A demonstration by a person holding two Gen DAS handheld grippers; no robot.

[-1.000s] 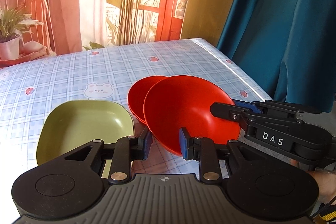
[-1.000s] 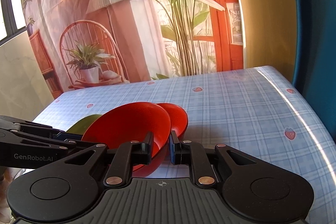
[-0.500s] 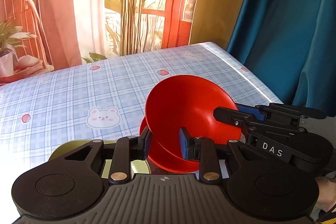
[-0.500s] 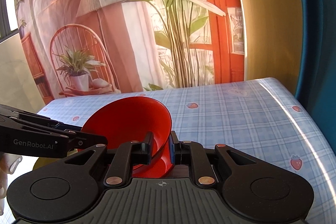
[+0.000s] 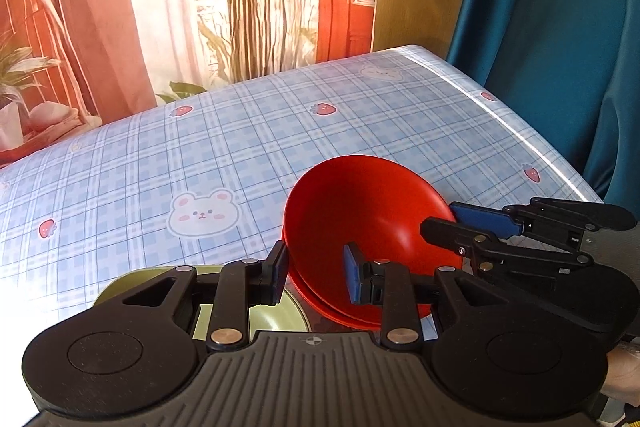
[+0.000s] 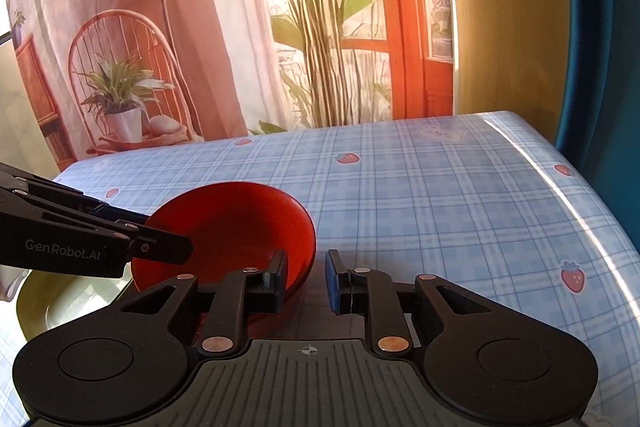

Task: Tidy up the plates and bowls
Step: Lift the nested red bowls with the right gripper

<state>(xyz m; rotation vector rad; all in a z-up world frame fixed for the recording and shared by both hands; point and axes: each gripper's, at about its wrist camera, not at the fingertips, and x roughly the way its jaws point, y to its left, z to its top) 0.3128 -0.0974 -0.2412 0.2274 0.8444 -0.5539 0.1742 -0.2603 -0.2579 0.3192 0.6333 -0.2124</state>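
Left wrist view: the left gripper (image 5: 314,275) is opening, its fingers straddling the near rim of the round red plastic bowl (image 5: 368,223), which sits nested on a second red bowl (image 5: 340,313) on the blue checked tablecloth (image 5: 240,147), beside a pale green square plate (image 5: 276,311). The right gripper (image 6: 306,281) is opening too, one finger inside the rim, no longer pinching.

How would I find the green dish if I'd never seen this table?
Start at the blue checked tablecloth with bears and strawberries. At its near edge sit stacked red bowls. The green dish lies right beside them: pale green, shallower, and alone rather than stacked.
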